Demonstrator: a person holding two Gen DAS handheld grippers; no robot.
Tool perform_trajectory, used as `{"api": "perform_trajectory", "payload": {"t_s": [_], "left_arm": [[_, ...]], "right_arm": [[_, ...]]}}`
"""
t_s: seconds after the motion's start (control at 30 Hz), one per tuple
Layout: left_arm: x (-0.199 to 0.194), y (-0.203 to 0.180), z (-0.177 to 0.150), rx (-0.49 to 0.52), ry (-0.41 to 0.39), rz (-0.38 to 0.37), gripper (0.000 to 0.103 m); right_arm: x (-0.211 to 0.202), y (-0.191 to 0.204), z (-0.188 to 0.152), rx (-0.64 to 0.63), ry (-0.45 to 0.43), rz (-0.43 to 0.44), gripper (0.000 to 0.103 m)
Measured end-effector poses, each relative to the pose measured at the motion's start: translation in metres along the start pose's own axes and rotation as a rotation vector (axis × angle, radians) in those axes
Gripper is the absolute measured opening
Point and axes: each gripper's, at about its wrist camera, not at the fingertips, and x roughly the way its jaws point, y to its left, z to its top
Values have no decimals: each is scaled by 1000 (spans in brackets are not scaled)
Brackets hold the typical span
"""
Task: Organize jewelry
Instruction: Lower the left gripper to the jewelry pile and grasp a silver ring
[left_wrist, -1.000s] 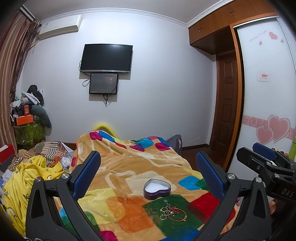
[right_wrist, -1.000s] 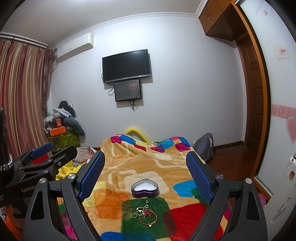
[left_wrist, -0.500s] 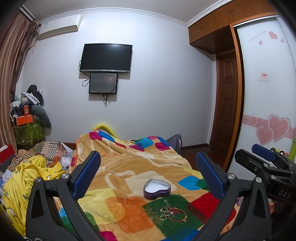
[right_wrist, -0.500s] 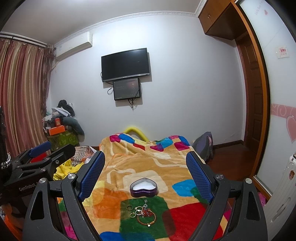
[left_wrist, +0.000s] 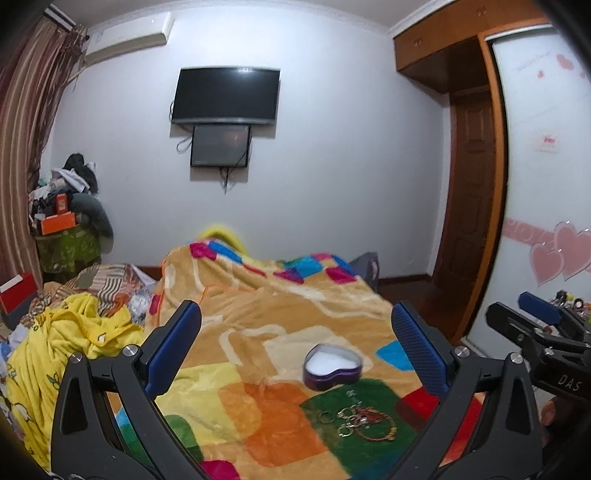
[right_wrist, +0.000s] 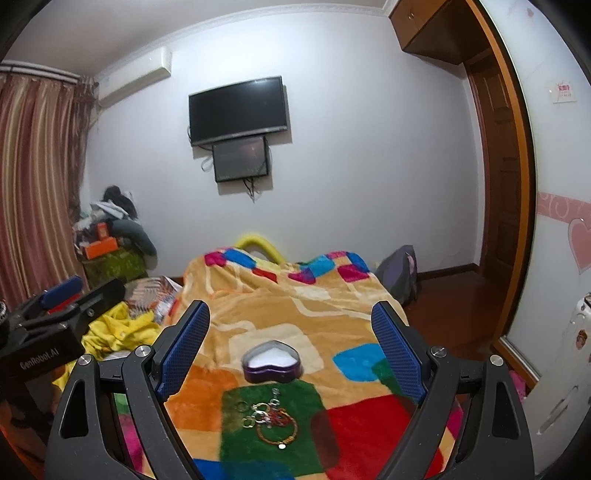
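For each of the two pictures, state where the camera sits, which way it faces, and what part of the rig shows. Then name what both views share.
Left wrist: on the left gripper, facing along the bed toward the TV wall; the right gripper shows at its right.
Right wrist: on the right gripper, facing likewise; the left gripper shows at its left.
Shared: heart-shaped box, jewelry pile, blanket.

Left tool (left_wrist: 295, 347): two matte black plastic arms, each shaped like a tall triangle with a long cut-out slot, ending in flat fingers (left_wrist: 173, 347) faced with dark blue, finely dotted rubber. Round silver screws sit at the joints of each arm. Right tool (right_wrist: 291, 347): the same build, black arms, blue textured pads, silver screws. Seen from the side, the left tool's black body carries pale lettering reading "GenRobot.AI"; the right tool's body shows the letters "DAS".
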Motion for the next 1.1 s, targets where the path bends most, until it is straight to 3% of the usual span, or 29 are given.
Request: {"api": "perform_trajectory", "payload": {"t_s": [0.27, 0.43, 0.63, 0.8, 1.1], "left_arm": [[59, 16, -28, 4, 175, 9, 103], [99, 19, -54, 44, 339, -17, 88], [137, 12, -79, 60, 457, -82, 73], [154, 9, -91, 58, 512, -134, 66], [178, 13, -106, 56, 623, -177, 49]], "right_arm": [[43, -18, -20, 5, 140, -33, 87], [72, -25, -35, 4, 259, -1, 85], [99, -23, -53, -21, 385, 66, 61], [121, -24, -68, -23, 472, 137, 41], [147, -14, -82, -67, 573, 223, 21]]}}
